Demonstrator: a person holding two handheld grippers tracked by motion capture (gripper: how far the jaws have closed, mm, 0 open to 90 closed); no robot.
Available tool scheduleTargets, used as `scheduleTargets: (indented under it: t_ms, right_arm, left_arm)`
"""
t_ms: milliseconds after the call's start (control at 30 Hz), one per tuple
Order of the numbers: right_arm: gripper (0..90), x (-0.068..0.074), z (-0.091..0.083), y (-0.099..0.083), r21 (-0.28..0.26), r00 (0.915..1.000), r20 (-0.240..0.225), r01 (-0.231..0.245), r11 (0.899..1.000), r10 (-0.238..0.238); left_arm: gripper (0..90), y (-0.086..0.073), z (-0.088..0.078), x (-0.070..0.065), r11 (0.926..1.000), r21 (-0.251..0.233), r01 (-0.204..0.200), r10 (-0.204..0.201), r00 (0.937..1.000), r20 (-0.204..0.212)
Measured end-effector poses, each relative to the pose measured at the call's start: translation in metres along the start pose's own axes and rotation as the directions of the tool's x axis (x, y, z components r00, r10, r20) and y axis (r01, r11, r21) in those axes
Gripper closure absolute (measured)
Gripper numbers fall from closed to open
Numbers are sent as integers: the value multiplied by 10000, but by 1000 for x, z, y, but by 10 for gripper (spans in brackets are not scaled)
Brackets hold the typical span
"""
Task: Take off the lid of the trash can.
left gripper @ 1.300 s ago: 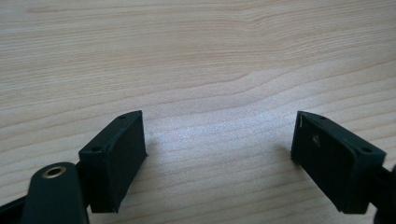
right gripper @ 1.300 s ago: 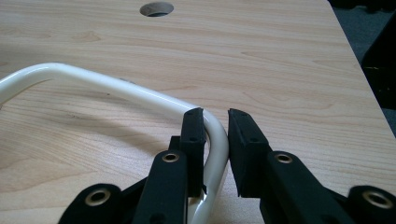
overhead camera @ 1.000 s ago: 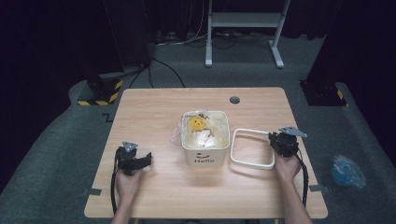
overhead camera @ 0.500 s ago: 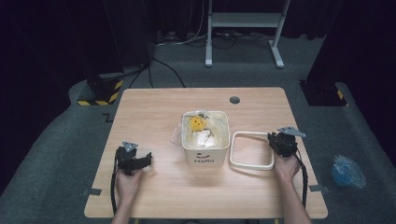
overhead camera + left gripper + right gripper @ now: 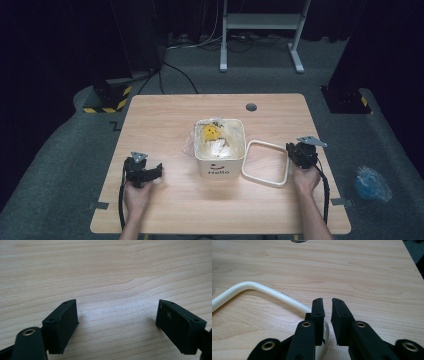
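Two hand-held grippers rested on the desk (image 5: pixel 165 125). The right hand-held gripper (image 5: pixel 327 303) was clenched on the near right corner of the white square frame (image 5: pixel 259 288), which lay flat just right of the white container (image 5: pixel 220 147). The left hand-held gripper (image 5: pixel 116 315) stood released, well apart over bare wood. The step looked like gripping the frame; next it probably needed lifting and carrying over the container's rim.

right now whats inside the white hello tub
A crumpled clear plastic bag with something yellow in it fills the tub; the bag covers whatever is beneath it.
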State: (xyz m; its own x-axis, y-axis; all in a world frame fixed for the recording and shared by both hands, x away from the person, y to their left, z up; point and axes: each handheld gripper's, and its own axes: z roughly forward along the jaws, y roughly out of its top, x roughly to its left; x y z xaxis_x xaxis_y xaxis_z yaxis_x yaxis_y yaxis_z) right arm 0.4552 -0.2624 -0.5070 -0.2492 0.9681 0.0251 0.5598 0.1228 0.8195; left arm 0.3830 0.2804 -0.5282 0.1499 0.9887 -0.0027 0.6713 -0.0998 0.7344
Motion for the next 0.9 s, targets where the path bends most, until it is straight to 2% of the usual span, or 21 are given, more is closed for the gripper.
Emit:
scheduleTargets:
  t_ms: [133, 200, 233, 667, 700, 800, 900]
  right_arm:
    - [621, 3, -1, -1, 138, 9998, -112, -135, 9998, 137]
    - [594, 4, -2, -1, 162, 9997, -169, -173, 9997, 176]
    - [562, 6, -5, -4, -9, 9995, -278, -175, 9998, 174]
    - [412, 14, -20, -30, 328, 9996, -292, -1, 9995, 11]
    - [386, 15, -22, -33, 447, 9998, -195, -39, 9990, 47]
    - [369, 17, -25, -36, 351, 10000, -13, 94, 9993, -94]
    - [359, 19, -26, -37, 454, 9999, -15, 135, 9989, -135]
  left_arm:
    - [180, 0, 0, 0, 10000, 1, -1, 1, 10000, -1]
    - [180, 0, 0, 0, 10000, -2, -1, 1, 10000, -2]
    - [180, 0, 0, 0, 10000, -3, 6, -6, 10000, 1]
    - [188, 0, 0, 0, 10000, 12, -4, 4, 10000, -18]
    - [190, 0, 0, 0, 10000, -12, 24, -24, 10000, -26]
    - [191, 0, 0, 0, 10000, -16, 25, -25, 10000, -28]
    - [193, 0, 0, 0, 10000, -13, 19, -19, 10000, -44]
